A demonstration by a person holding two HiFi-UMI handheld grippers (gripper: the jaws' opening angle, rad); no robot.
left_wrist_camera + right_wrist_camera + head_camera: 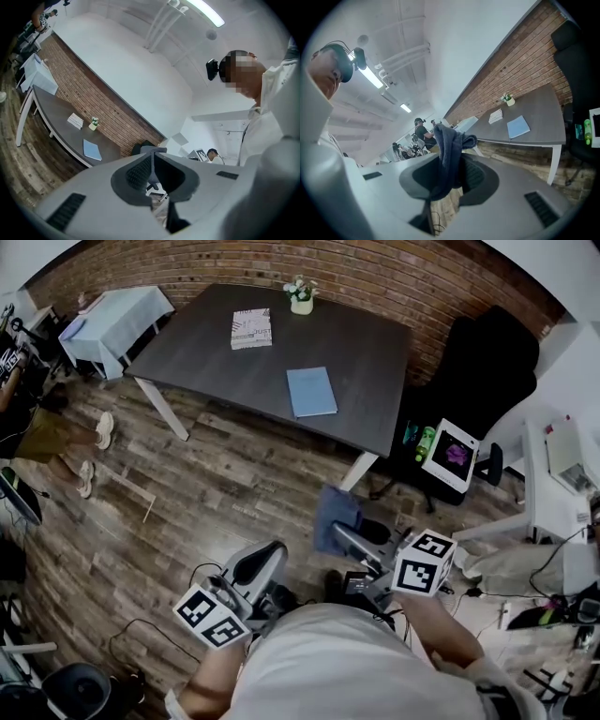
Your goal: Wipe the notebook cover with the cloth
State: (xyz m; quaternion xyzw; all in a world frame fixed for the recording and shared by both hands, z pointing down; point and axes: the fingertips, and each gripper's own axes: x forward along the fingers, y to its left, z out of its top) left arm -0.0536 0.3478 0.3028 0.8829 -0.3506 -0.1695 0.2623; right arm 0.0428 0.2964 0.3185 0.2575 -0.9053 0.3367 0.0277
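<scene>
Two grippers, both clamped. The right gripper [451, 165] pinches a dark blue cloth [449, 143] between its pads, and the left gripper [152, 159] has its pads pressed together on nothing. The gripper views show that up close. The head view only gives the cloth sticking out past the right one's tip, over the wood floor [206, 493]. The blue notebook [311, 392] lies flat on the dark table [206, 352], well ahead of both grippers, its long side running away from them toward the brick wall [375, 277], slightly angled.
</scene>
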